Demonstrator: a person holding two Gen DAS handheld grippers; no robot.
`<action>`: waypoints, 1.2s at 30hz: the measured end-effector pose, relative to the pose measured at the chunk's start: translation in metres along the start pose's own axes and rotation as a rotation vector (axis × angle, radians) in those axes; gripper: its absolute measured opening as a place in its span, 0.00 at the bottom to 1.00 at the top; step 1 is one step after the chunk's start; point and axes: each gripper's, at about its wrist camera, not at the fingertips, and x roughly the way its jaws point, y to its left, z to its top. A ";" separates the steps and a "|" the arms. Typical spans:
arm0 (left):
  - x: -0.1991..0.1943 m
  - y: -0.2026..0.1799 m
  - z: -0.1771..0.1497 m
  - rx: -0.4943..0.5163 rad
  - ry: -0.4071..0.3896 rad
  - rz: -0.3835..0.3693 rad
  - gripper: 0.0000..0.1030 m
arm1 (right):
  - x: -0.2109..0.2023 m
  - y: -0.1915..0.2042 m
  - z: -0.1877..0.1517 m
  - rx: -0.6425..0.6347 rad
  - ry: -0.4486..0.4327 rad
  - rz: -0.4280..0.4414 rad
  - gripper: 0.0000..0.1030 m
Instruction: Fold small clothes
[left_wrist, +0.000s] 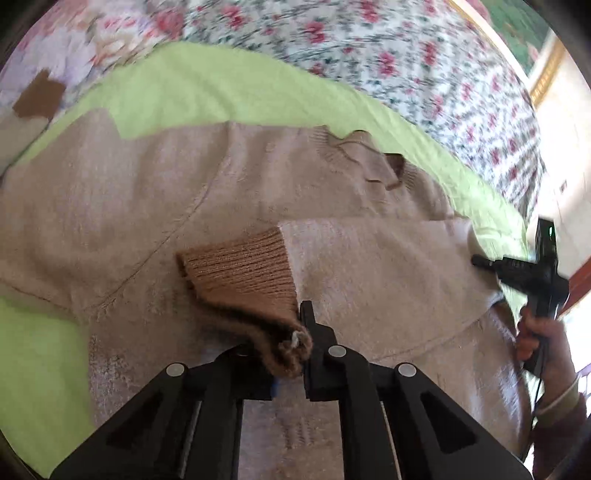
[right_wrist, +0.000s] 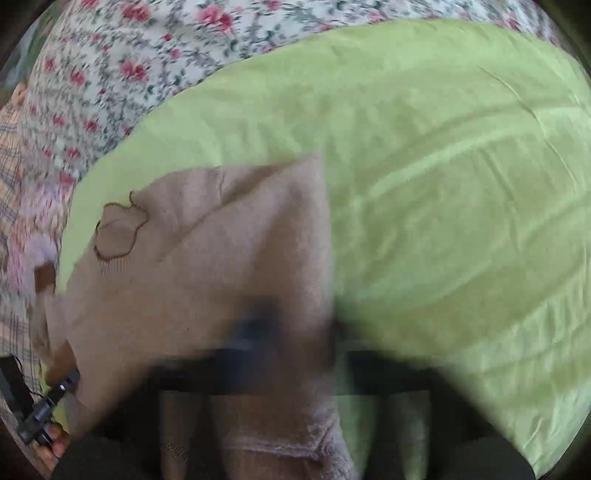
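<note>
Gripping the brown ribbed cuff (left_wrist: 240, 273) of a beige sweater (left_wrist: 155, 206), the left gripper (left_wrist: 301, 332) has its jaws closed tight on the knit. The sweater lies spread on a green sheet (left_wrist: 207, 88) over a floral bedspread (left_wrist: 388, 48), with one sleeve (left_wrist: 376, 254) folded across the body. The right gripper (left_wrist: 480, 261), held in a hand (left_wrist: 535, 339), rests at the sweater's edge; its jaws are closed, and motion blur hides whether fabric sits between them.
</note>
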 end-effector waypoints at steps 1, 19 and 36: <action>-0.002 -0.004 0.000 0.018 -0.008 0.002 0.07 | -0.007 -0.001 0.001 -0.006 -0.026 -0.021 0.09; -0.022 0.010 -0.019 0.015 0.014 0.077 0.21 | -0.034 0.030 -0.061 -0.005 -0.002 0.064 0.57; -0.133 0.186 0.066 -0.204 -0.204 0.382 0.74 | -0.071 0.100 -0.127 -0.117 0.031 0.240 0.58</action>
